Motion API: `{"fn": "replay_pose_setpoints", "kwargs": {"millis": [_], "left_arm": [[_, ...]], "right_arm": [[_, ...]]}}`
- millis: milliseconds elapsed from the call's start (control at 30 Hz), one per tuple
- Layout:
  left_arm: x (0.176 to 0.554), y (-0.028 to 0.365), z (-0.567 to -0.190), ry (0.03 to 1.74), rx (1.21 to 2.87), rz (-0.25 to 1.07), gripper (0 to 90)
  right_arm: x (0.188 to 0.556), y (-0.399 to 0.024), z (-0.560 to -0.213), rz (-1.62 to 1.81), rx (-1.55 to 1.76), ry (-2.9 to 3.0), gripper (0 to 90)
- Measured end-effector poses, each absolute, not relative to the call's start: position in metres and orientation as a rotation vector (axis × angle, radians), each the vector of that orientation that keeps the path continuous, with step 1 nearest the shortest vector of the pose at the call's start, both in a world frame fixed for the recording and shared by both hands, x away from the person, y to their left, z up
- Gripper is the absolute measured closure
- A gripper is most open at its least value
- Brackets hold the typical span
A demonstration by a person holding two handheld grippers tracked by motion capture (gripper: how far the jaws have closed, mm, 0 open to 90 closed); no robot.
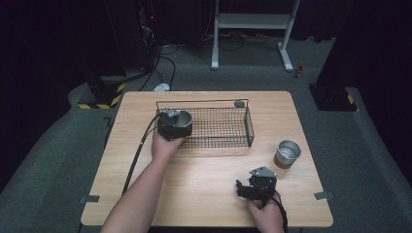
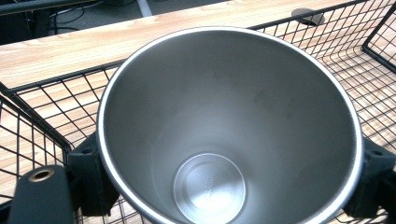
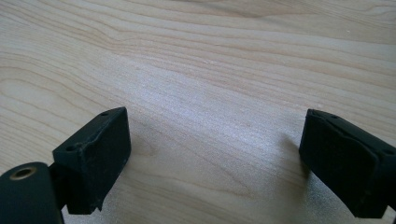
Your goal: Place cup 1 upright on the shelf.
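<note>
A steel cup (image 1: 179, 121) stands upright at the left end of the black wire basket (image 1: 250, 128). My left gripper (image 1: 172, 127) is shut on it. In the left gripper view the cup (image 2: 229, 116) opens toward me and is empty, with the black pads (image 2: 91, 182) pressed on its two sides near the rim; the basket mesh (image 2: 42, 116) lies around it. A second steel cup (image 1: 287, 153) stands on the table at the right. Near the front edge my right gripper (image 1: 241, 189) is open, its pads (image 3: 98, 154) wide apart over bare wood (image 3: 210, 70).
The basket sits at the middle back of the wooden table (image 1: 209, 170). A grey round disc (image 1: 239, 103) lies at the basket's back right corner. A cable (image 1: 138, 150) trails from the left gripper along the forearm. White stand legs (image 1: 286, 53) are on the floor beyond.
</note>
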State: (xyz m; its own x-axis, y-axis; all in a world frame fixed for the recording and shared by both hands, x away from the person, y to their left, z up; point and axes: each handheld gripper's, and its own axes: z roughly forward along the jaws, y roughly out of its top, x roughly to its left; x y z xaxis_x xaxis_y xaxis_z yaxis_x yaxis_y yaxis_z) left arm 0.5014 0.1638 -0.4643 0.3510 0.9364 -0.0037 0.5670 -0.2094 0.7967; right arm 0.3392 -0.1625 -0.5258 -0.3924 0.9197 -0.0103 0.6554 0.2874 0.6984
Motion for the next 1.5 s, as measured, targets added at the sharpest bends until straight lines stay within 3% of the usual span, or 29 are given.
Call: {"fn": "replay_pose_setpoints", "kwargs": {"millis": [400,600,967,1500], "left_arm": [[0.502,0.164,-0.464,1.318,1.895,0.637,14.0],[0.504,0.168,-0.464,1.352,1.895,0.611,6.2],[0.503,0.17,-0.462,1.35,1.895,0.581,0.7],[0.501,0.173,-0.456,1.37,1.884,0.546,0.6]], "right_arm": [[0.339,-0.162,-0.526,0.867,1.413,2.149,9.0],[0.339,-0.162,-0.526,0.867,1.413,2.15,9.0],[0.339,-0.162,-0.526,0.867,1.414,2.149,9.1],[0.339,-0.162,-0.526,0.867,1.413,2.149,9.0]]}}
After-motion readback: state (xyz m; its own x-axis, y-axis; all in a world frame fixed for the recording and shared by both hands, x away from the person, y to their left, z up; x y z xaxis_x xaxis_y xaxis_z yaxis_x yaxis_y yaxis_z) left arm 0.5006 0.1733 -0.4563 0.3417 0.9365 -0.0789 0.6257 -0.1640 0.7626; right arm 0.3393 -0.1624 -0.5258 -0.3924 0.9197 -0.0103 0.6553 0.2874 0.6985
